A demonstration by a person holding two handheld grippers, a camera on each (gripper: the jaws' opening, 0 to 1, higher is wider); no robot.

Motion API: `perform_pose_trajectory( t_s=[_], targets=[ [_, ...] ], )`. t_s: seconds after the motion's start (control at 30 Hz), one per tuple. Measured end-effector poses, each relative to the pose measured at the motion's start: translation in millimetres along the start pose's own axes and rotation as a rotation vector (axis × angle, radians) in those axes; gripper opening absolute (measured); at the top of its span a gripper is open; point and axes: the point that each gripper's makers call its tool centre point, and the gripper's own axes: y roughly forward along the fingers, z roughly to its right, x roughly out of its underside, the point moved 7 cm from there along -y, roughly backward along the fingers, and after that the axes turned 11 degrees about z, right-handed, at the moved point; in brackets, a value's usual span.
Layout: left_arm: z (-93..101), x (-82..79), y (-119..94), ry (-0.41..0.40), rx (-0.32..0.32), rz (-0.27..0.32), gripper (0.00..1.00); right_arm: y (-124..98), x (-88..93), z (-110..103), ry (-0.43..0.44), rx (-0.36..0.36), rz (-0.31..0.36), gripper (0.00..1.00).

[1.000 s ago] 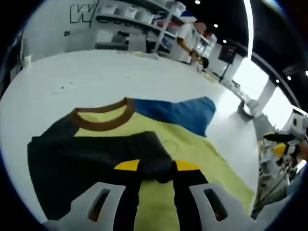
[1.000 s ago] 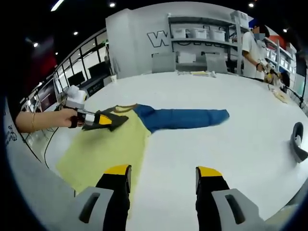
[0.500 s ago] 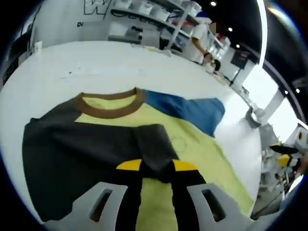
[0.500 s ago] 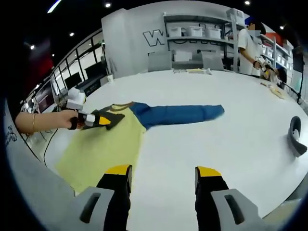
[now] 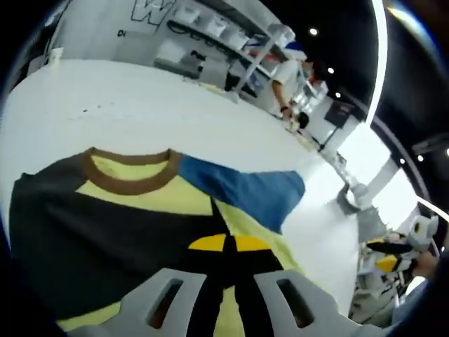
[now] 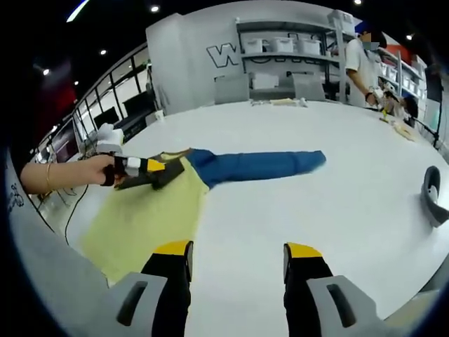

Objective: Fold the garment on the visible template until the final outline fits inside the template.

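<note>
A garment lies flat on the white table. It has a yellow body, a brown collar, a blue sleeve stretched out to the right, and a dark sleeve. The dark sleeve is folded over the yellow chest. My left gripper is shut on the dark sleeve's end, with its yellow tips almost touching, close to where the blue sleeve begins. The right gripper view shows that left gripper held by a hand. My right gripper hovers open above bare table beside the garment's hem.
A dark curved object sits at the table's right edge. At the far side a person stands by shelves with white bins. Bare white table stretches beyond the collar.
My left gripper's jaws have closed tighter and carried the dark sleeve end further across the yellow chest toward the blue sleeve. The right gripper has stayed open in place.
</note>
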Motion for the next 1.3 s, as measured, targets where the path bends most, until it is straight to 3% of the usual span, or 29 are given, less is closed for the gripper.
perform_pose_trajectory(
  t_s=[0.07, 0.17, 0.27, 0.3, 0.43, 0.5, 0.63, 0.67, 0.7, 0.83, 0.9, 0.97, 1.03, 1.07, 1.13, 1.2, 1.3],
  targets=[
    [-9.6, -2.1, -3.4, -0.004, -0.103, 0.022, 0.00, -1.6, 1.1, 1.4, 0.004, 0.007, 0.002, 0.49],
    [-13.3, 0.2, -2.4, -0.028, -0.123, 0.015, 0.03, -3.1, 4.1, 3.3, 0.012, 0.014, -0.005, 0.49],
    [-11.1, 14.2, 4.0, -0.076, -0.136, -0.016, 0.22, -7.0, 7.1, 5.2, 0.022, 0.025, -0.008, 0.49],
    [-5.2, 9.9, 2.7, -0.084, -0.142, -0.008, 0.25, -8.3, 7.8, 6.4, 0.022, 0.029, -0.009, 0.50],
    [-11.9, 7.8, 9.0, -0.137, -0.159, -0.011, 0.23, -7.9, 10.6, 12.7, 0.032, 0.033, -0.009, 0.49],
    [-10.6, 0.4, 15.7, -0.191, -0.142, 0.037, 0.24, -7.5, 10.4, 16.6, 0.033, 0.032, -0.008, 0.49],
    [-10.2, -1.9, 16.8, -0.195, -0.129, 0.050, 0.24, -5.9, 11.5, 18.1, 0.040, 0.035, -0.006, 0.49],
    [0.6, -10.3, 21.7, -0.217, -0.093, 0.115, 0.24, -5.5, 11.6, 18.9, 0.040, 0.034, -0.006, 0.49],
    [8.1, -13.0, 23.9, -0.227, -0.074, 0.127, 0.24, -5.2, 11.7, 19.7, 0.041, 0.032, -0.007, 0.49],
    [29.2, -12.4, 36.7, -0.176, -0.012, 0.113, 0.21, -3.7, 13.4, 22.8, 0.039, 0.025, -0.012, 0.49],
    [43.8, -10.2, 44.5, -0.144, 0.066, 0.109, 0.21, -3.5, 12.3, 23.7, 0.036, 0.023, -0.012, 0.49],
    [52.6, -0.5, 47.5, -0.053, 0.119, 0.037, 0.22, -2.4, 10.6, 25.3, 0.036, 0.020, -0.009, 0.49],
    [52.6, 3.5, 49.9, 0.001, 0.114, 0.007, 0.22, -1.2, 9.9, 26.4, 0.034, 0.017, -0.010, 0.49],
    [56.6, 7.6, 51.1, 0.081, 0.117, -0.015, 0.21, -0.7, 9.7, 26.7, 0.034, 0.014, -0.011, 0.49],
    [63.0, 10.4, 44.3, 0.120, 0.119, -0.018, 0.21, 2.4, 8.6, 29.4, 0.028, 0.001, -0.015, 0.49],
    [52.3, 11.3, 38.1, 0.183, 0.091, -0.042, 0.20, 5.2, 8.3, 29.2, 0.026, -0.007, -0.014, 0.49],
    [34.8, 11.7, 22.0, 0.188, 0.029, -0.046, 0.19, 17.8, 5.8, 28.7, 0.022, -0.037, -0.019, 0.49]
  ],
)
